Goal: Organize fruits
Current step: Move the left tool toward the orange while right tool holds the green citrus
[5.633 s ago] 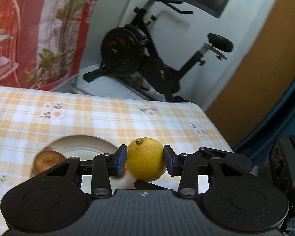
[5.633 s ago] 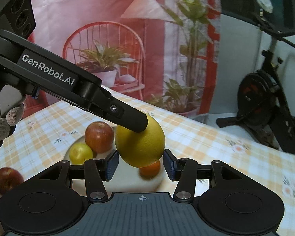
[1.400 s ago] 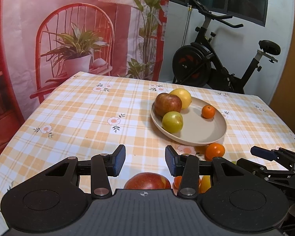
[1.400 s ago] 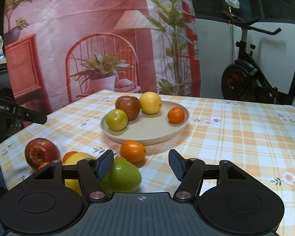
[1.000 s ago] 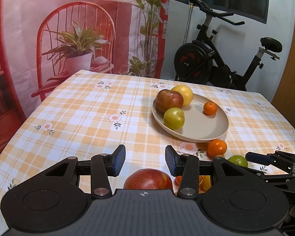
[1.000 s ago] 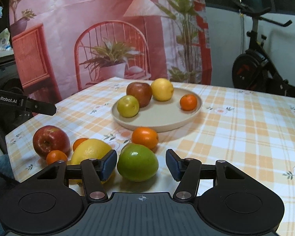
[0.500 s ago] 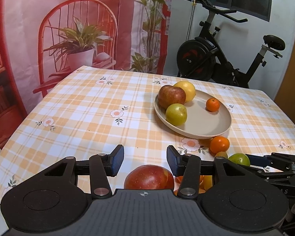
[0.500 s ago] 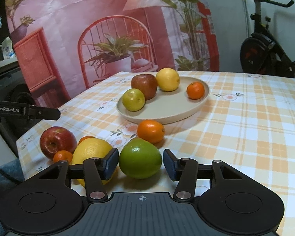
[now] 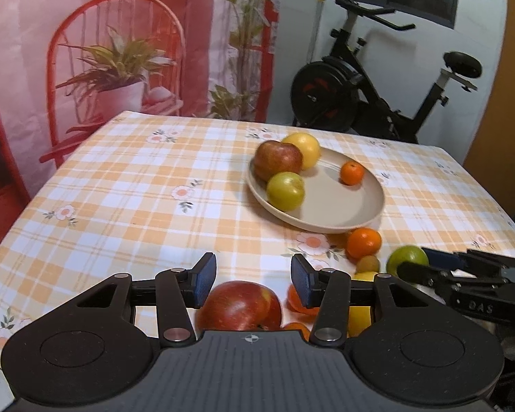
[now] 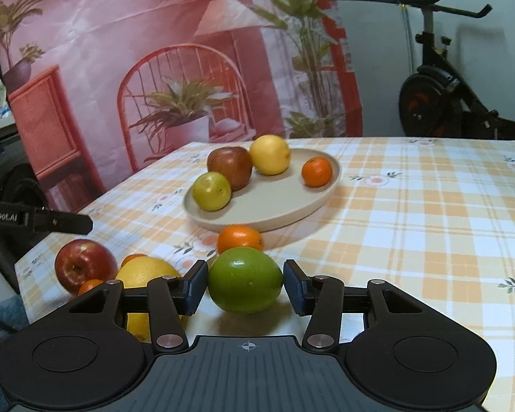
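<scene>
— Four fruits counted on the beige plate [image 10: 202,221]?

— Counted four, yes. Saw a dark red apple [image 10: 229,166] at ten o'clock on the dish, a lemon [image 10: 269,154] at twelve, a yellow-green fruit [image 10: 211,191] at nine, touching the apple, and a small orange [image 10: 316,171] alone at two.

— And the right gripper [image 10: 245,286]?

— Clamped on the green fruit [image 10: 245,274], pinching it from both sides with the pads. Sat low over the checked tablecloth [image 9: 137,206], facing the plate at twelve o'clock.

— Anything in between?

— Found a loose orange [image 10: 239,237] at twelve, just past the green fruit and just beside the plate's near rim.

— The left gripper [image 9: 253,276]?

— Stood spread, gripping nothing. Hung over a red apple [image 9: 240,304] lying on the cloth just below the pads. Could not tell whether the left pad brushed its skin; saw the right pad clear of it.

— Rest of the pile?

— Spotted a big yellow fruit [image 10: 144,271] at nine o'clock from the green one, just beside it. Noticed small oranges tucked around, half hidden.
</scene>
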`<state>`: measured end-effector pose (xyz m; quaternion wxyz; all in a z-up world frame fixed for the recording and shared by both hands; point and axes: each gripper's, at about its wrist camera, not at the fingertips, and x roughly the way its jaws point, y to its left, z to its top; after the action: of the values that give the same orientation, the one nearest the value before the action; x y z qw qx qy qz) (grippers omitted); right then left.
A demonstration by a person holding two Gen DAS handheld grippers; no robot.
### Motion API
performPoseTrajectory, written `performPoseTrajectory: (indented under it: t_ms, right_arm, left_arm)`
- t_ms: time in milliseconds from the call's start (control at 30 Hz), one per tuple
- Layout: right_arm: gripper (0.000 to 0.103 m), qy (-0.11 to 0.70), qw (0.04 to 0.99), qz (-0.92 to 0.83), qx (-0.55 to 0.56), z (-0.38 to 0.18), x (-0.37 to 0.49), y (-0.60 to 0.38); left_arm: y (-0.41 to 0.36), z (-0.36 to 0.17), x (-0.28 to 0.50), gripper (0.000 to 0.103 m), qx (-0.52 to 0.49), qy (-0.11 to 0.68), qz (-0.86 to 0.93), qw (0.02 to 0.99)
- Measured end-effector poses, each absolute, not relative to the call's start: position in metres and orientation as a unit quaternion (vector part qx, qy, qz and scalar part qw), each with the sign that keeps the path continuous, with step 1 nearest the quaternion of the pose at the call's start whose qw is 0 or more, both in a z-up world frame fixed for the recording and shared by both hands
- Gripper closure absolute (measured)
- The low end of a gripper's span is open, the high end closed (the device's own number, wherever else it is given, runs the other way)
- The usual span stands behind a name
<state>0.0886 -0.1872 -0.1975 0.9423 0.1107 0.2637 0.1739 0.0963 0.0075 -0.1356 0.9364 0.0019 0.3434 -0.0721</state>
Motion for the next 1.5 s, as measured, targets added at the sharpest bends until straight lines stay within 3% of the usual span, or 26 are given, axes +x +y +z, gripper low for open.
performPoseTrajectory:
  t_ms: [300,967,1500]
  right_arm:
    - [0.058,0.25,0.95,0.148,0.118,-0.196,0.088,-0.198]
    - [0.058,0.24,0.946,0.153,0.157,-0.199,0.088,-0.21]
    - [0.058,0.245,0.942,0.15,0.171,-0.2,0.09,-0.213]
  left_arm:
    - [-0.002,-0.14,0.103,0.053,0.003,0.365,-0.102,0.925]
    - [-0.037,-0.152,0.109,0.053,0.105,0.382,-0.138,0.908]
    - [-0.049,-0.158,0.142,0.053,0.089,0.393,-0.138,0.905]
